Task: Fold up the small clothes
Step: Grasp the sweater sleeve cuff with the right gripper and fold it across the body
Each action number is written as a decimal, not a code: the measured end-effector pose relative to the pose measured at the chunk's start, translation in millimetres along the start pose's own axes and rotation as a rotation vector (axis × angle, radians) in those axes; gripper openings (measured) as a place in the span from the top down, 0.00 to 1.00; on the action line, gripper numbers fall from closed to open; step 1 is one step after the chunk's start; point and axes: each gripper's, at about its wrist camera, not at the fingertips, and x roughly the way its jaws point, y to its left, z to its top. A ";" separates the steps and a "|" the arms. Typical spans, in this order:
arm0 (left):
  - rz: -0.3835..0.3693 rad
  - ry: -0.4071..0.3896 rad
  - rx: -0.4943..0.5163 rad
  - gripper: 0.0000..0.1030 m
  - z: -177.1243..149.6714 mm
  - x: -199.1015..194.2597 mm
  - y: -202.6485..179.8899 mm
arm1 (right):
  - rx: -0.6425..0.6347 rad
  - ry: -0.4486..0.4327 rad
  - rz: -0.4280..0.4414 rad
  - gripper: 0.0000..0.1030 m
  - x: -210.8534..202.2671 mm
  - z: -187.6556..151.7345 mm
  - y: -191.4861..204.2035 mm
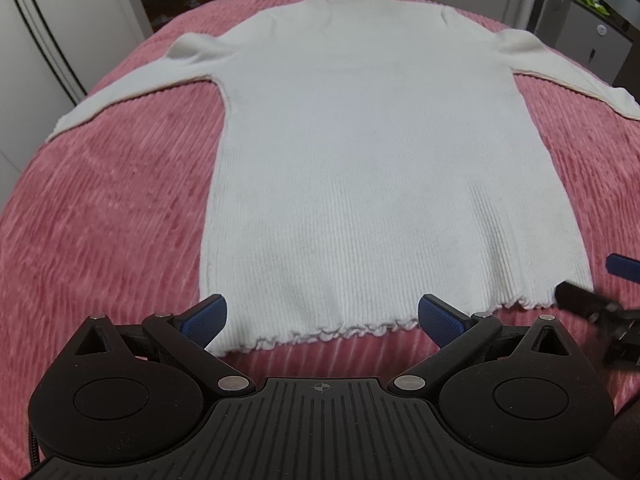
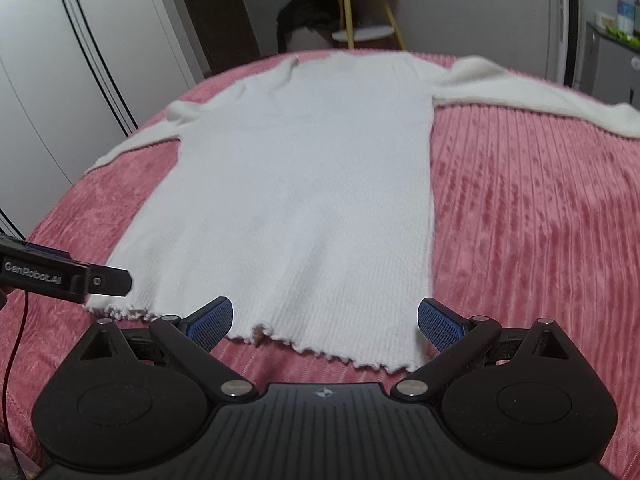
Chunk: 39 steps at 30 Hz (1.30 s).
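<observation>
Pink bedspread [image 1: 100, 200] under white sweater [image 1: 360, 160].

Place: a bedroom in a home
Bed: soft pink ribbed blanket [image 1: 120, 200] covers it
Left edge: tall white wardrobe doors [image 2: 60, 80]
Far edge: small round white table with yellow legs [image 2: 362, 20]
Right edge: grey cabinet [image 1: 592, 44]

Bed [image 1: 112, 200] covered by a pink ribbed blanket [image 2: 540, 220]. A white ribbed sweater [image 1: 360, 160] lies flat at the centre of the frame, sleeves spread toward the left and right edges, frilled hem along the lower part of the frame.
</observation>
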 end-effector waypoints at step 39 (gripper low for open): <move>0.085 0.013 -0.156 0.00 137.0 84.9 45.8 | 0.307 -0.498 -0.421 0.94 64.3 208.2 -278.8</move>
